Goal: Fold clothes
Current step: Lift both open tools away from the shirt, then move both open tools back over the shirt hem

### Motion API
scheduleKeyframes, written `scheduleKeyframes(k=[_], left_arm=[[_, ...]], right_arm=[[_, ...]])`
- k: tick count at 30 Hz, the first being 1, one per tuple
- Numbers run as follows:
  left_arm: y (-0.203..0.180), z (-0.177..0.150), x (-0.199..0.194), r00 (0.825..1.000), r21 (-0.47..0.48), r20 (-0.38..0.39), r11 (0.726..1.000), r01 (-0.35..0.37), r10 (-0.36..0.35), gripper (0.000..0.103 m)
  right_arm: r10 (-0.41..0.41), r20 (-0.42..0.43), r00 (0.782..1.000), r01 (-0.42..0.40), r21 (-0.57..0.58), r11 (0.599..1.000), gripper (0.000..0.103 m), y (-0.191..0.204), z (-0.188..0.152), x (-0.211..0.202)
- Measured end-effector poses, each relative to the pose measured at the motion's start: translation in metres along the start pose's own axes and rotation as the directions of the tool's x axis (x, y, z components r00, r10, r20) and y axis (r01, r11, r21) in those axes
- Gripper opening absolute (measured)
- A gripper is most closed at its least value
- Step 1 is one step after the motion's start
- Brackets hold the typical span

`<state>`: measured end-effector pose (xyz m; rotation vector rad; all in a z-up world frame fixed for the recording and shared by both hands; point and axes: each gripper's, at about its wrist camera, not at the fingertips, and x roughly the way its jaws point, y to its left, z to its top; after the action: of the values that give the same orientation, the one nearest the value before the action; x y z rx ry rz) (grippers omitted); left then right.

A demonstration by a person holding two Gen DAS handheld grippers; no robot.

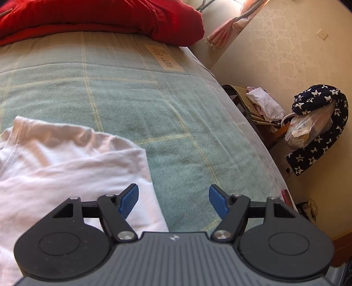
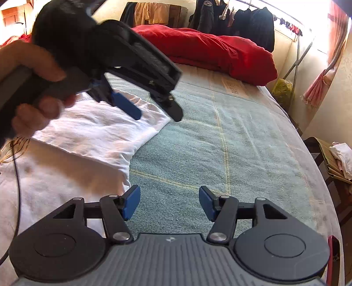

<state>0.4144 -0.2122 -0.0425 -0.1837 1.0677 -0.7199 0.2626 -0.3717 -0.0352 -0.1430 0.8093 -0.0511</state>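
1. White T-shirt (image 2: pixel 88 132) lies on a bed, on a pale green blanket (image 2: pixel 220 143) crossed by thin yellow lines. The shirt is partly folded, one layer doubled over another, and it sits toward the left side of both views.
2. Left tool (image 1: pixel 173 201) hangs above the bed with its blue pads spread apart and nothing between them. In its own view the left pad (image 1: pixel 128 201) shows over the shirt's right edge and the other pad shows over bare blanket; whether either touches the cloth cannot be told.
3. The right wrist view shows this same left tool (image 2: pixel 158 110) from the side, gripped by a person's hand (image 2: pixel 37 88) at the upper left, above the shirt's far corner.
4. Right tool (image 2: pixel 169 202) is also released, pads wide apart and empty, over the green blanket just right of the shirt's near edge.
5. A red duvet (image 2: pixel 220 52) is bunched at the far end of the bed.
6. A beige label (image 1: pixel 166 57) on the blanket reads "HAPPY EVERY DAY".
7. Beside the bed, against the wall, a navy cloth with white stars (image 1: pixel 319 129) drapes over a plastic bag, next to a wooden chair (image 1: pixel 270 129) carrying folded pale clothes.
8. Dark garments hang on a clothes rack (image 2: pixel 231 17) behind the bed, and a pink curtain (image 2: pixel 323 81) hangs by the bright window.
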Motion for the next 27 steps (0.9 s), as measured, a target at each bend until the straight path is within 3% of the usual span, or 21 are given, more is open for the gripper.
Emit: scheduleKeyframes(k=[4, 7, 12, 15, 17, 21, 25, 27], left_arm=[[0.005, -0.029, 0.006, 0.997, -0.074, -0.043, 0.996, 0.053, -0.056, 0.07], [0.003, -0.028, 0.018, 0.992, -0.101, -0.035, 0.988, 0.114, -0.118, 0.085], [0.009, -0.017, -0.012, 0.989, -0.118, 0.026, 0.982, 0.146, -0.144, 0.084], [0.021, -0.018, -0.042, 0.997, -0.089, 0.056, 0.994, 0.062, -0.057, 0.084], [0.034, -0.022, -0.059, 0.996, -0.058, 0.073, 0.998, -0.038, 0.042, 0.084], [0.07, -0.032, -0.081, 0.971, -0.048, 0.083, 0.974, -0.221, 0.224, 0.084], [0.097, -0.045, -0.094, 0.946, -0.032, 0.106, 0.952, -0.306, 0.308, 0.084], [0.11, -0.053, -0.1, 0.939, -0.032, 0.116, 0.946, -0.323, 0.325, 0.084]], right_arm=[[-0.023, -0.004, 1.0, 0.023, 0.011, 1.0, 0.064, -0.004, -0.001, 0.003], [-0.047, -0.023, 0.999, 0.047, 0.001, 0.999, 0.064, -0.005, -0.004, 0.004], [-0.069, -0.049, 0.996, 0.069, 0.001, 0.998, 0.064, -0.011, -0.005, 0.003], [-0.045, -0.05, 0.998, 0.047, 0.037, 0.998, 0.064, -0.015, 0.003, 0.002], [-0.013, -0.03, 0.999, 0.015, 0.068, 0.998, 0.064, -0.014, 0.014, 0.002], [0.126, 0.045, 0.991, -0.131, 0.133, 0.982, 0.064, 0.003, 0.045, 0.008], [0.286, 0.076, 0.955, -0.295, 0.182, 0.938, 0.064, 0.032, 0.069, 0.029], [0.312, 0.047, 0.949, -0.315, 0.195, 0.929, 0.064, 0.045, 0.07, 0.042]])
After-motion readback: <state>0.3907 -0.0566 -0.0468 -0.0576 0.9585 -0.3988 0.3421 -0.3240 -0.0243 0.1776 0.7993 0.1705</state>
